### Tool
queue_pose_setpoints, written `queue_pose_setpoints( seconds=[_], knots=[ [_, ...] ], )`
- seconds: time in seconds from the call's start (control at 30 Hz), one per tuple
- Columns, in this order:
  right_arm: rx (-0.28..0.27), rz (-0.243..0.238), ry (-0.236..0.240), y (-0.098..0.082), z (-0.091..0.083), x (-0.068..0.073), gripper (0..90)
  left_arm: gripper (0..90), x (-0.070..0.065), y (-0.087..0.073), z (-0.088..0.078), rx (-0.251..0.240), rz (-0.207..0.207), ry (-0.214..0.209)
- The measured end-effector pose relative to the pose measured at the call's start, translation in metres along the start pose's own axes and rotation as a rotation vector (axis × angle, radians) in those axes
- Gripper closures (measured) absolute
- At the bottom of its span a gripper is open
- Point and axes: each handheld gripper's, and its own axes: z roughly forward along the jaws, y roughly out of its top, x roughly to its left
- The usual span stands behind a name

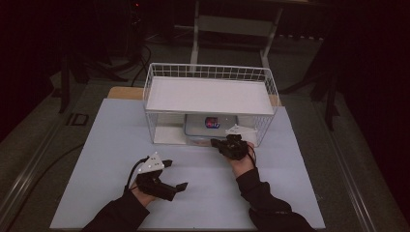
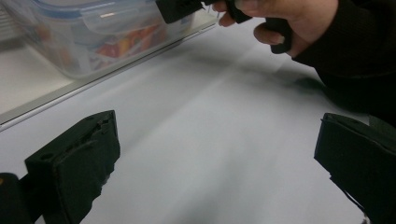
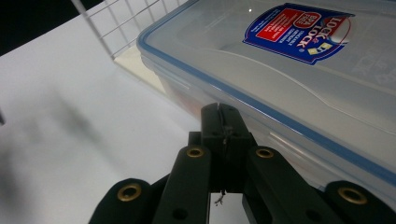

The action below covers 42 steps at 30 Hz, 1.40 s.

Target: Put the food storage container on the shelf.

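A clear plastic container (image 1: pixel 210 126) with a blue-rimmed lid and a red-and-blue label stands on the bottom of a white wire rack (image 1: pixel 153 126), under its white shelf. My right gripper (image 1: pixel 214 142) is shut with nothing between its jaws, tips low at the container's front. In the right gripper view the closed tips (image 3: pixel 223 114) sit just below the lid's blue rim on the container (image 3: pixel 289 70); whether they touch it I cannot tell. My left gripper (image 1: pixel 175 174) rests open on the white tabletop, apart from the rack. Its jaws stand wide over bare table (image 2: pixel 217 154), and the container (image 2: pixel 84 42) lies farther off.
The rack's white shelf (image 1: pixel 208 95) covers the container from above, and wire walls (image 1: pixel 269 123) close its sides. The white table sheet (image 1: pixel 111 145) spreads around both hands. Beyond the table are dark floor, cables and a stand (image 1: pixel 196 34).
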Motion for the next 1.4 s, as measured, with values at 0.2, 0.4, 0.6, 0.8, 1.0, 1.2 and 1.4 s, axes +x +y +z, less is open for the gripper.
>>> queue_pose_setpoints(
  seconds=[0.2,0.4,0.6,0.8,1.0,1.2,1.4],
  knots=[
    [-0.005,0.010,-0.014,0.005,0.005,-0.006,90.0,0.3,0.001,0.000,-0.002,-0.014,0.005,0.006],
    [-0.011,0.023,-0.027,0.009,0.010,-0.011,90.0,0.3,0.001,-0.001,-0.001,-0.014,0.007,0.010],
    [-0.017,0.039,-0.038,0.012,0.014,-0.017,90.0,0.3,0.001,-0.002,0.000,-0.010,0.010,0.008],
    [-0.024,0.051,-0.045,0.014,0.018,-0.020,90.0,0.3,0.000,-0.002,0.001,0.000,0.011,-0.003],
    [-0.027,0.042,-0.041,0.016,0.020,-0.020,90.0,0.3,0.000,-0.003,0.001,0.001,0.011,-0.006],
    [-0.027,0.039,-0.046,0.016,0.020,-0.019,90.0,0.3,0.000,-0.003,0.002,0.004,0.011,-0.006],
    [-0.029,0.037,-0.041,0.010,0.021,-0.011,89.2,0.3,-0.001,-0.003,0.001,0.005,0.014,-0.008]
  ],
)
